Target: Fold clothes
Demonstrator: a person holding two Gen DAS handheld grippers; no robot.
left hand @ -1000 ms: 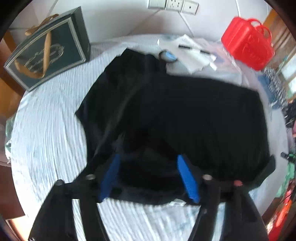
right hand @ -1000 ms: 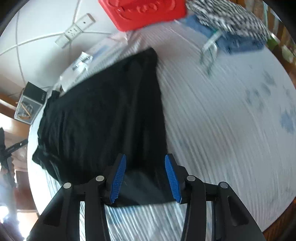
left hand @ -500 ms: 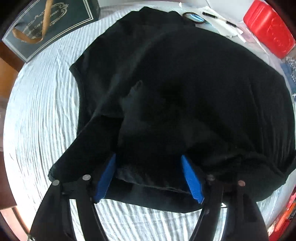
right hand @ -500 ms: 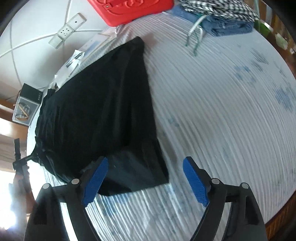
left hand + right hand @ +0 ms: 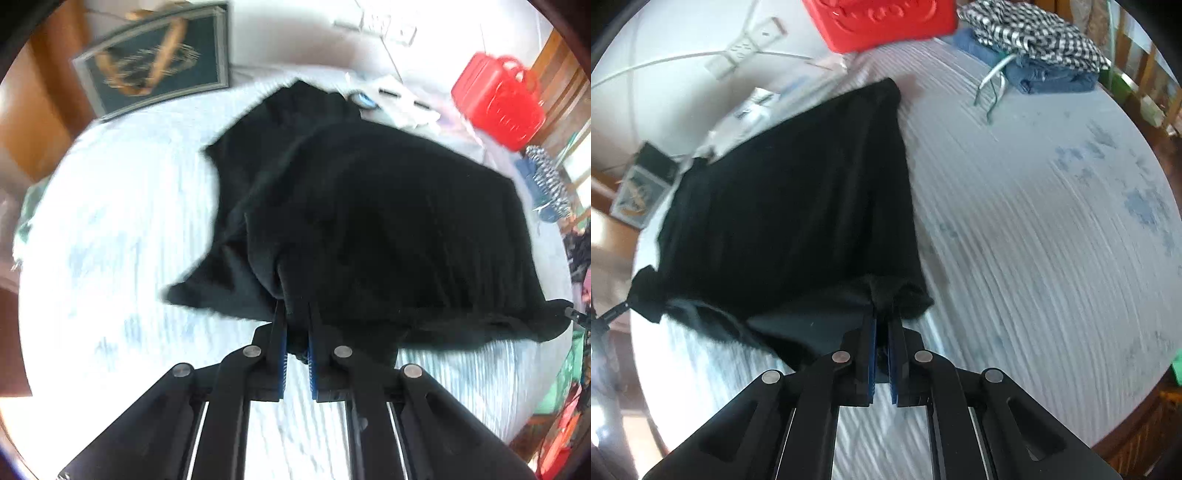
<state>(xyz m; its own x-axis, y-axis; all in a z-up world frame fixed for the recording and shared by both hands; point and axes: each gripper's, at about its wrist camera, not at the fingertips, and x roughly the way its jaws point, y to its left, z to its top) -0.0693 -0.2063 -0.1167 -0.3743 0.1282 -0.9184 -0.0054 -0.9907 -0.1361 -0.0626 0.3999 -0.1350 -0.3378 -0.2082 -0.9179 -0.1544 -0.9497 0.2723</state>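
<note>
A black garment (image 5: 388,221) lies spread on the white striped bedsheet (image 5: 122,236). My left gripper (image 5: 295,314) is shut on the garment's near edge, close to its left corner, with cloth bunched between the blue pads. In the right wrist view the same garment (image 5: 798,199) stretches away to the upper left. My right gripper (image 5: 882,317) is shut on its near right corner, and the hem between the two grips is raised off the sheet (image 5: 1052,229).
A red plastic basket (image 5: 498,107) stands at the far right of the bed; it also shows in the right wrist view (image 5: 882,18). A dark gift bag (image 5: 155,74) leans at the back left. Papers (image 5: 399,103) lie behind the garment. Folded checked and blue clothes (image 5: 1038,48) sit far right.
Both grippers were open around the garment's near edge half a second ago; now both have closed on it and the edge has lifted.
</note>
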